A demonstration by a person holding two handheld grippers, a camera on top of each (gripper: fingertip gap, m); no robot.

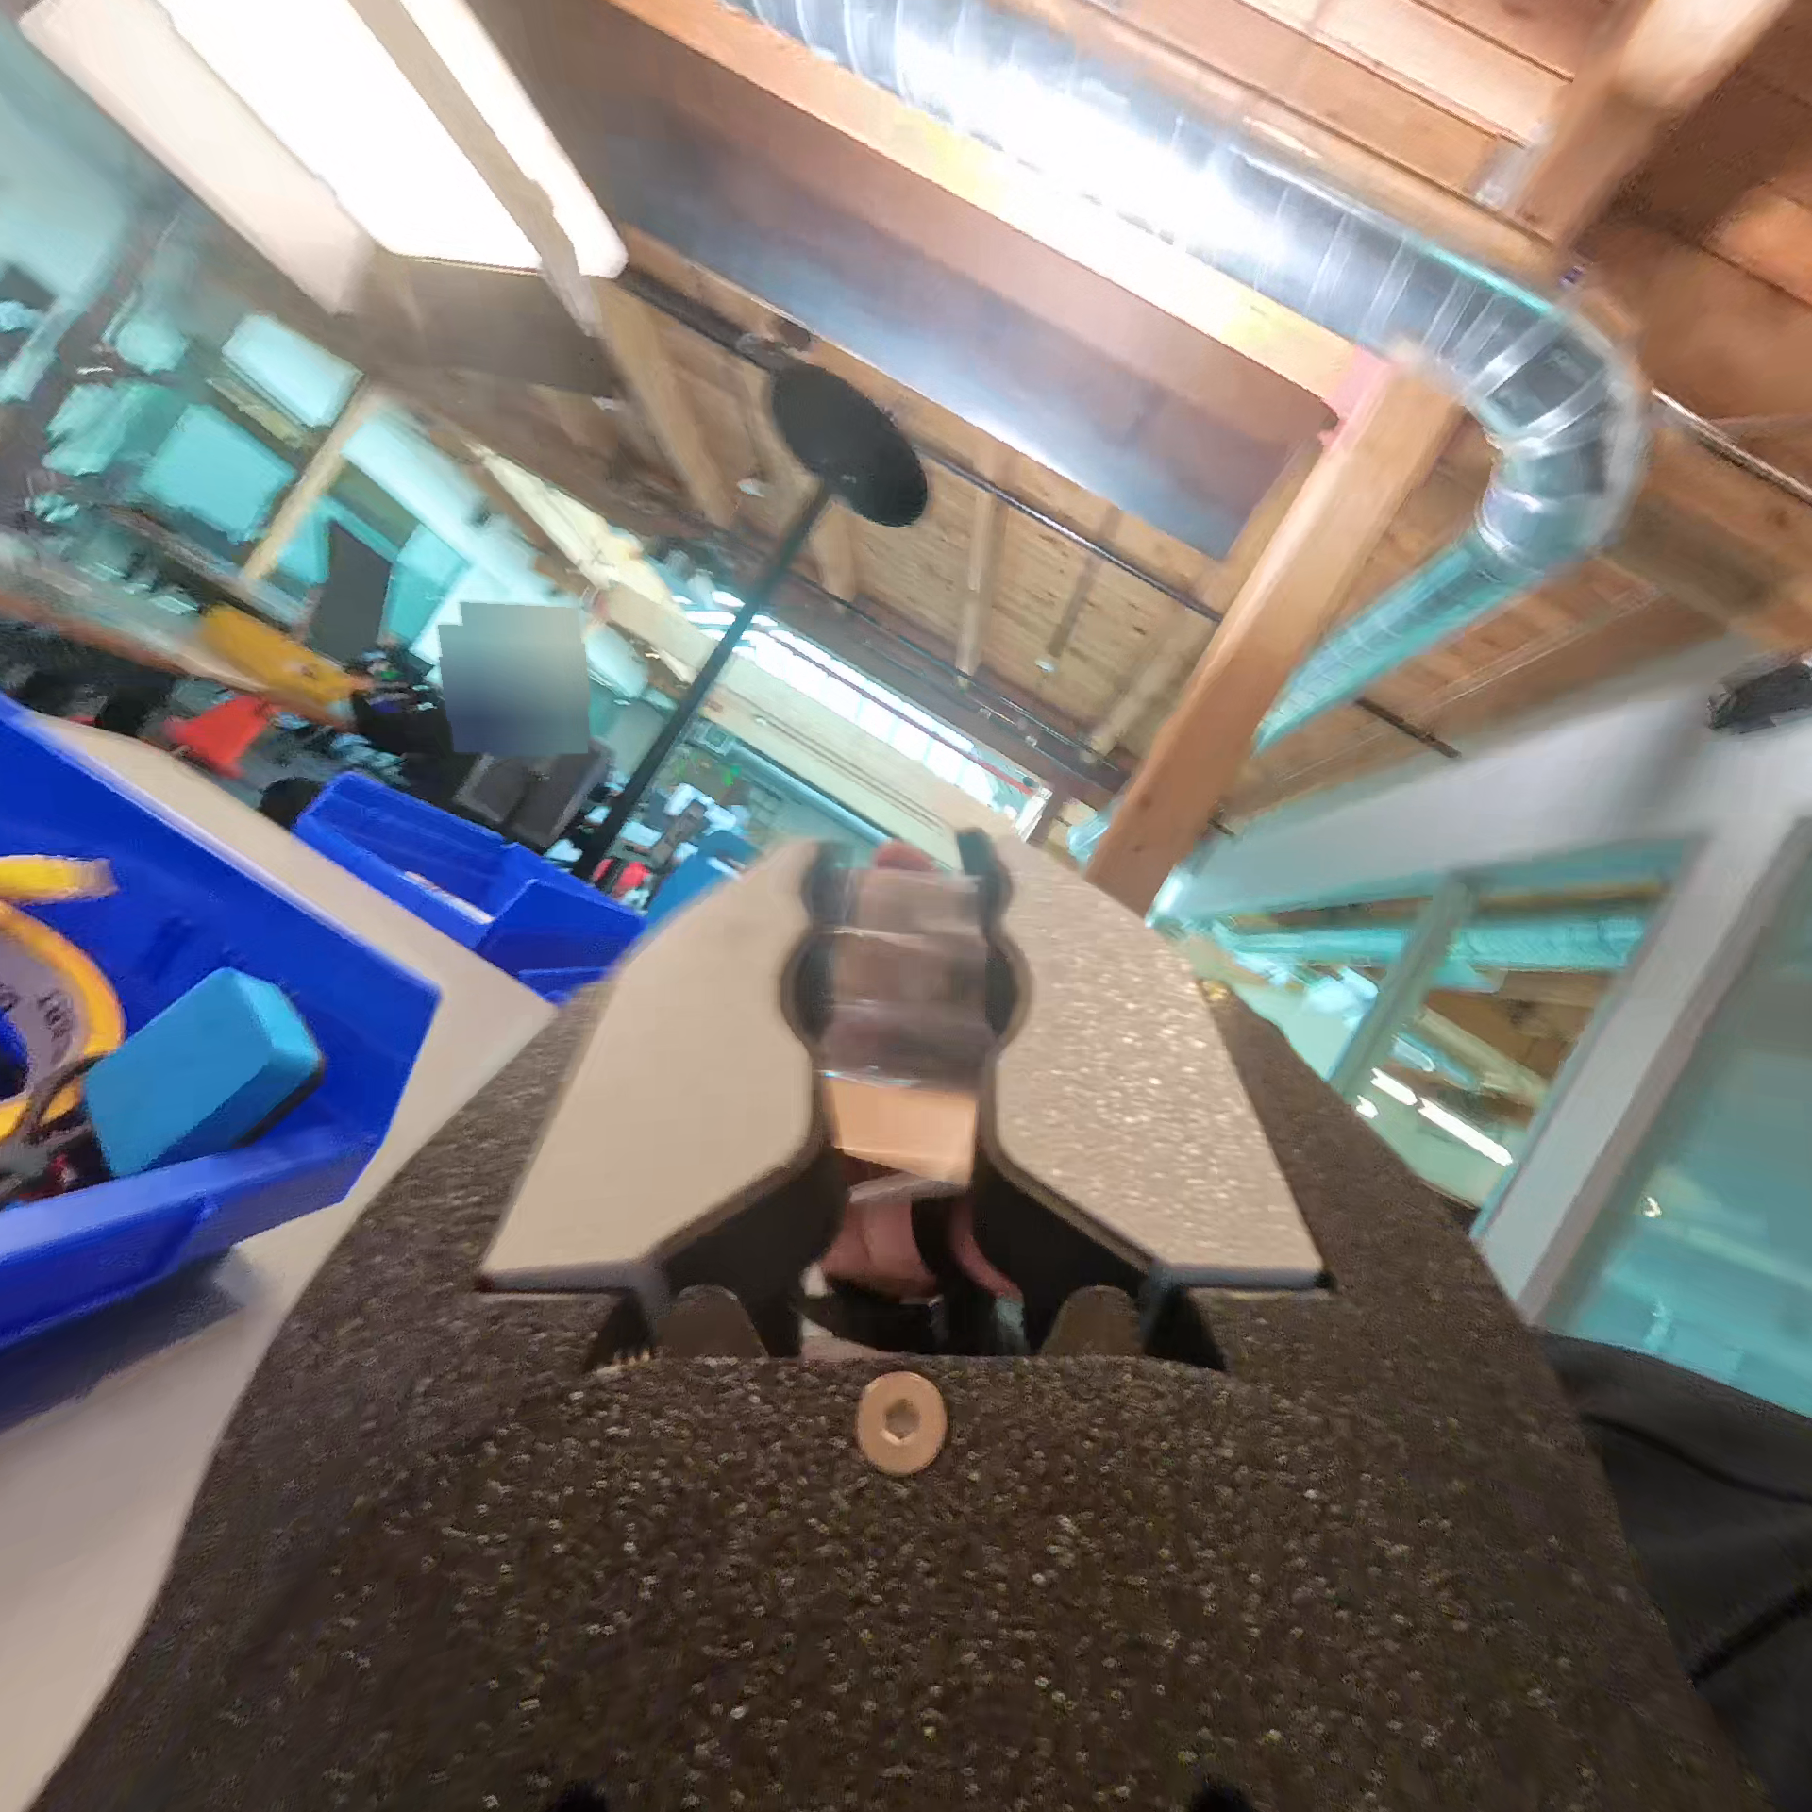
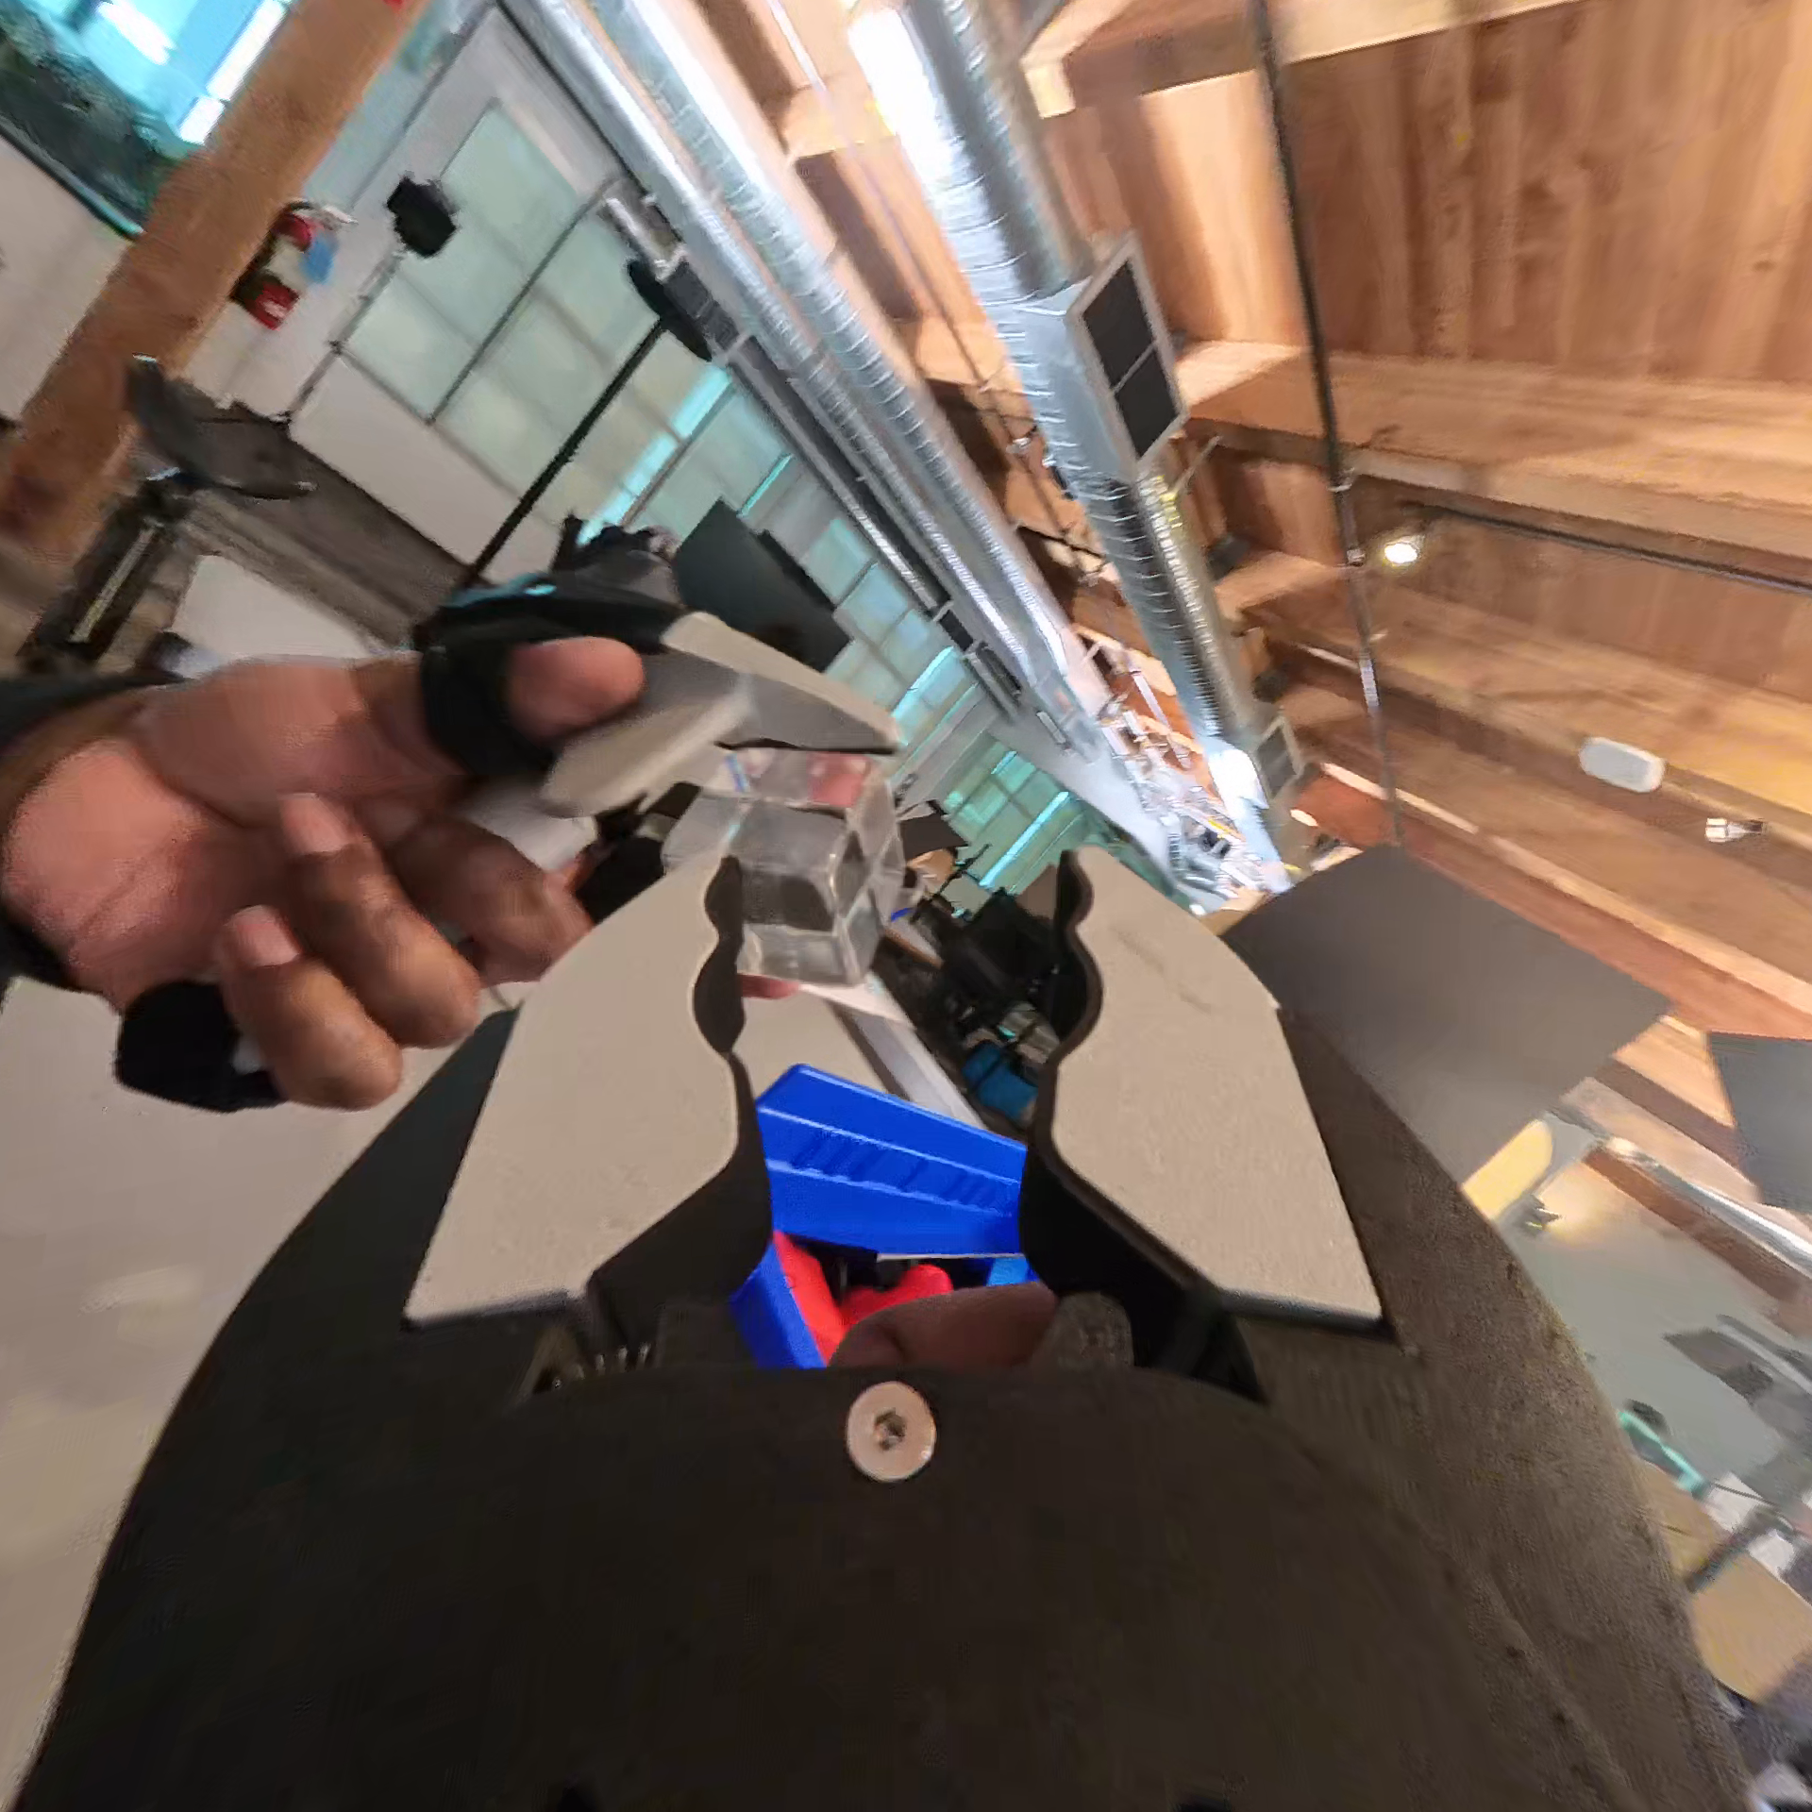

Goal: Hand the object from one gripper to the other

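A clear plastic block (image 1: pixel 902 990) sits clamped between the fingers of my left gripper (image 1: pixel 897 882), which is shut on it and tilted up toward the ceiling. In the right wrist view the same block (image 2: pixel 804 882) shows in the left gripper (image 2: pixel 784 784), held by a person's hand (image 2: pixel 294 833) at the left. My right gripper (image 2: pixel 897 892) is open and empty. Its left fingertip (image 2: pixel 726 912) overlaps the block's lower edge in the picture; I cannot tell if they touch.
A blue bin (image 1: pixel 196 1128) with a light blue block (image 1: pixel 201 1069) and yellow items stands at the left on a pale table (image 1: pixel 471 990). More blue bins (image 1: pixel 471 873) stand behind it. In the right wrist view a blue bin (image 2: pixel 882 1167) with red items lies below the jaws. The tips of both grippers are at nearly the same place.
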